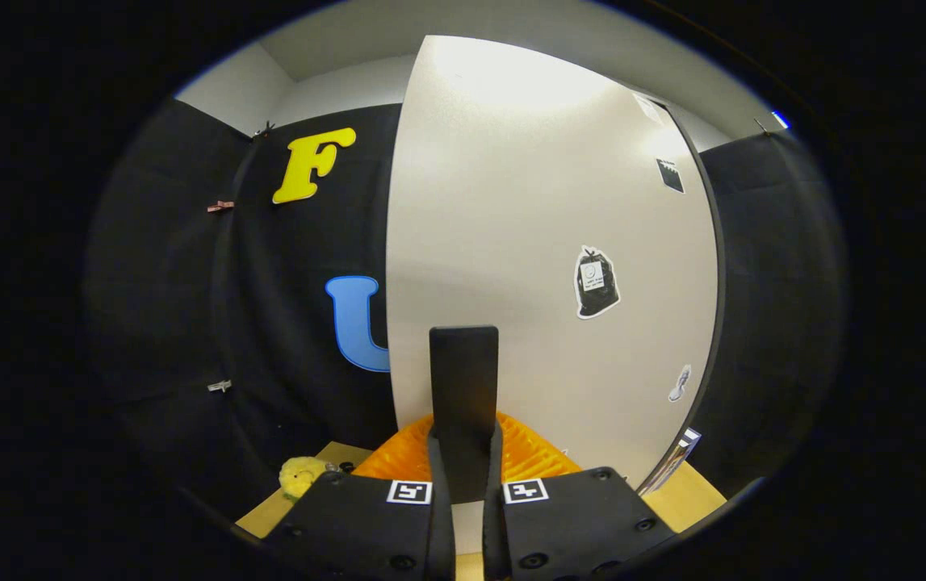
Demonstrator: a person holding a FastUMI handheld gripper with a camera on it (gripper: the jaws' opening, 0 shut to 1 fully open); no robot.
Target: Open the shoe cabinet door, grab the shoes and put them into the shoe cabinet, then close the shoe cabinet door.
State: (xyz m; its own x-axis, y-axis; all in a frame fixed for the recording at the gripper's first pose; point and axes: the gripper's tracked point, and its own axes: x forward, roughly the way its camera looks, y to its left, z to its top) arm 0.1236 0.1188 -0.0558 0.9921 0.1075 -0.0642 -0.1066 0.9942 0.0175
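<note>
1. the gripper [463,452] shows at the bottom of the gripper view, with its two fingers drawn close together.
2. a flat black slab [463,387] stands upright between the fingers; both fingers press on its lower sides, so the claw is nearly closed and clamped on it.
3. what the slab is cannot be told for sure; it may be a handle or the sole or tongue of a shoe seen edge-on.
4. an orange ribbed thing [531,456] sits just behind the slab and spreads out to either side of the fingers; it touches or nearly touches the slab, and whether the two are one object cannot be told.
5. the shoe cabinet door [543,242], a broad pale panel, rises right ahead of the fingers and beyond the orange thing; its near edge runs down to the left of the slab.
6. the door carries a black bag-shaped sticker [597,282] and smaller stickers further right.
7. whether the door stands open or closed cannot be judged from this angle.
8. a small yellow plush toy [301,476] lies on the wooden surface [685,496] left of the fingers, apart from them.
9. the black cloth wall [285,323] hangs behind, left of the door.
</note>
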